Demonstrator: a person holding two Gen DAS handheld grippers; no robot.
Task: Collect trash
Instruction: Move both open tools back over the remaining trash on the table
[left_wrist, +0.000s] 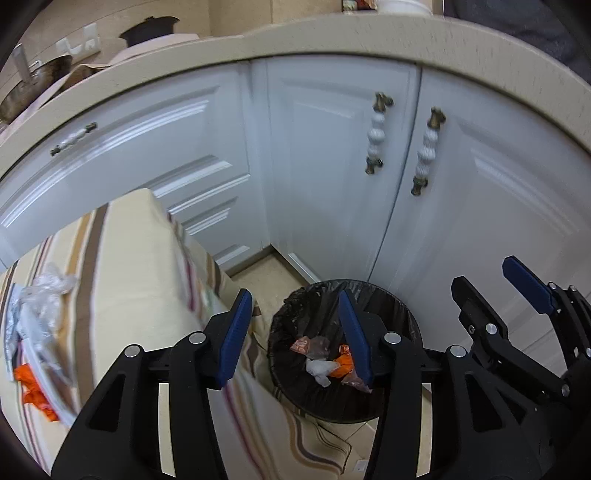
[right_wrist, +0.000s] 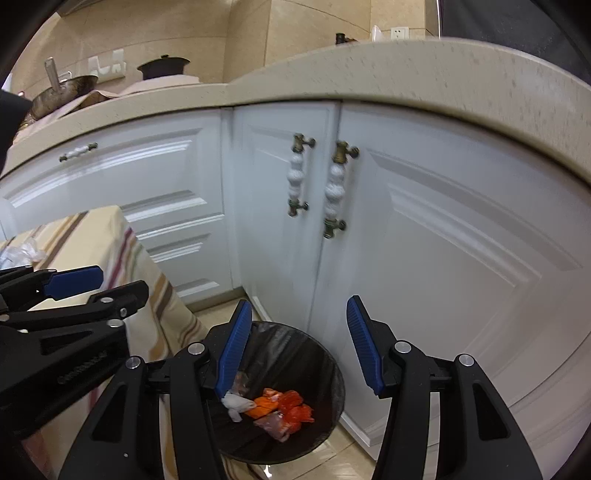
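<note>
A round bin with a black liner (left_wrist: 406, 317) (right_wrist: 327, 354) stands on the floor beside the table. Inside lie orange wrappers (left_wrist: 341, 363) (right_wrist: 291, 404) and a white tissue (left_wrist: 321, 369) (right_wrist: 236, 404). My left gripper (left_wrist: 295, 332) hangs above the bin's left side, open, with nothing between its blue pads. My right gripper (right_wrist: 300, 350) hovers over the bin too, open and empty. Each shows in the other's view: the right gripper (left_wrist: 495, 291), the left gripper (right_wrist: 107, 286). More trash (left_wrist: 40, 306), clear plastic and an orange wrapper (left_wrist: 35, 395), lies on the striped tablecloth (left_wrist: 122, 266).
White cabinet doors with white ceramic handles (left_wrist: 376, 133) (right_wrist: 334, 188) stand right behind the bin. A beige countertop (right_wrist: 406, 70) runs above them, with a wok (right_wrist: 62, 92) and a dark pot (right_wrist: 162, 66) on it. The tablecloth hangs down close to the bin's left side.
</note>
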